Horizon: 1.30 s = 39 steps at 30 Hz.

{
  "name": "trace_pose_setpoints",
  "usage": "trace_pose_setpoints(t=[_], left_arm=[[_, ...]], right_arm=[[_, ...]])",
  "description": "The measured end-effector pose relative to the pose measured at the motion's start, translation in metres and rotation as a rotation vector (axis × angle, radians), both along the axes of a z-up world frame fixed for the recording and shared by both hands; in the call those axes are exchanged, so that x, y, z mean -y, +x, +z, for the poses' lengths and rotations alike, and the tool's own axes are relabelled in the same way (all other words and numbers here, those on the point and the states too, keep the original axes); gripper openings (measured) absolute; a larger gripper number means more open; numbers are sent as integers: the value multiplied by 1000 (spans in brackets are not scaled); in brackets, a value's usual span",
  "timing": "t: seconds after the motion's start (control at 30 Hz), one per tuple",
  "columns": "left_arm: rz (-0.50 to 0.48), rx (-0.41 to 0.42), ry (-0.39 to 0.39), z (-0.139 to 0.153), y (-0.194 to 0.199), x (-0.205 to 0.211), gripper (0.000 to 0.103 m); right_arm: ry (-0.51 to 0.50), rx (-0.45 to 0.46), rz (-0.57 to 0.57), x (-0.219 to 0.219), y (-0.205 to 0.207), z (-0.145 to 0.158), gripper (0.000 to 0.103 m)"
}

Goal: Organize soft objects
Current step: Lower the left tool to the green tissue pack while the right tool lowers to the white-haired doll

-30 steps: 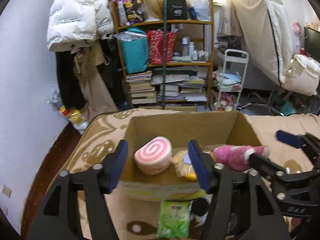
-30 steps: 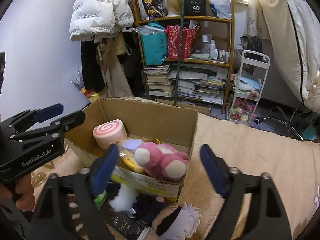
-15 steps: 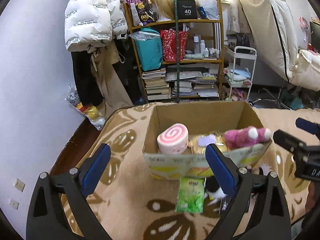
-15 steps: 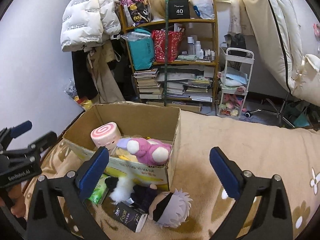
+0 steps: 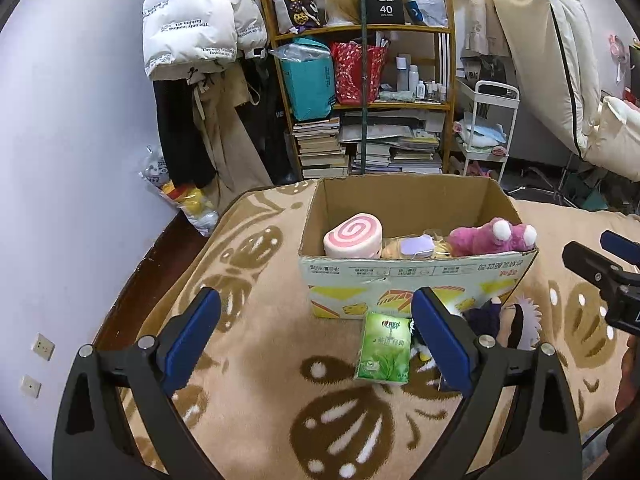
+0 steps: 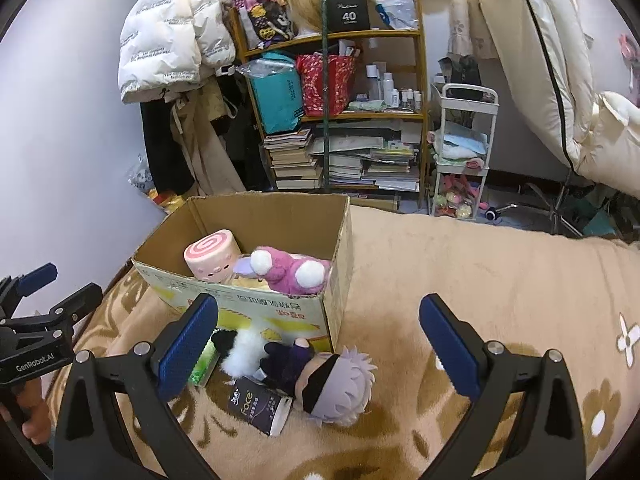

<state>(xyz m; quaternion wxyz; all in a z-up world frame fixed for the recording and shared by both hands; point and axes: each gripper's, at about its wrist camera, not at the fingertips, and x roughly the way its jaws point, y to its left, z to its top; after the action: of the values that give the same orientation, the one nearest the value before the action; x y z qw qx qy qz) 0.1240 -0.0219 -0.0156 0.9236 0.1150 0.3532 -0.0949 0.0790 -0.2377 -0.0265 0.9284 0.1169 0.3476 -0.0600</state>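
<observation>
1. Right wrist view: right gripper (image 6: 318, 346) gapes wide, empty, above the white-haired doll (image 6: 334, 384) lying beside the cardboard box (image 6: 256, 308).
2. Left gripper (image 5: 316, 344) likewise wide, empty, near the green tissue pack (image 5: 385, 347).
3. Between picks, seemingly; next, descend and pinch the doll.

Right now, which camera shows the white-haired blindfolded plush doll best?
The right wrist view: the doll lies whole on the blanket before the cardboard box. In the left wrist view, only a sliver shows, behind the tongs.

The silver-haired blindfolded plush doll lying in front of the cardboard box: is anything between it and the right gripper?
Nothing visible blocks it. The open right gripper faces the silver-haired blindfolded plush doll directly. A dark tissue pack touches its left side, and the cardboard box stands behind.
</observation>
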Motion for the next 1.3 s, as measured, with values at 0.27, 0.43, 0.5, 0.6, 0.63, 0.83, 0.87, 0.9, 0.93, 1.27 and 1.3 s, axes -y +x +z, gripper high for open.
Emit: trace_pose_setpoints(t=[0.27, 0.43, 0.5, 0.6, 0.63, 0.83, 0.87, 0.9, 0.93, 1.27, 1.3], left_arm=[[4, -17, 11, -3, -1, -1, 95], [-1, -23, 25, -7, 0, 2, 95], [-2, -26, 32, -9, 1, 2, 95], [-3, -32, 37, -13, 4, 3, 95], [-2, -36, 37, -14, 5, 4, 95], [-4, -64, 41, -25, 11, 7, 95], [-4, -71, 44, -27, 12, 8, 95], [-7, -78, 45, -28, 12, 10, 95], [-11, -83, 45, -29, 13, 11, 95], [-32, -138, 88, -52, 17, 25, 95], [-33, -147, 94, -55, 18, 26, 95]], right_arm=[[-35, -13, -13, -4, -3, -1, 103], [-61, -16, -11, -5, -2, -2, 103], [-62, -17, -12, -5, -2, -3, 103], [-62, -26, -11, -6, 0, -5, 103], [-60, -30, -11, -6, 1, -7, 103], [-63, -50, -12, -6, 6, -13, 103], [-62, -52, -13, -7, 8, -15, 103], [-61, -55, -15, -7, 9, -16, 103], [-58, -60, -17, -5, 11, -18, 103], [31, -109, -41, 10, 25, -34, 103], [34, -120, -47, 11, 26, -36, 103]])
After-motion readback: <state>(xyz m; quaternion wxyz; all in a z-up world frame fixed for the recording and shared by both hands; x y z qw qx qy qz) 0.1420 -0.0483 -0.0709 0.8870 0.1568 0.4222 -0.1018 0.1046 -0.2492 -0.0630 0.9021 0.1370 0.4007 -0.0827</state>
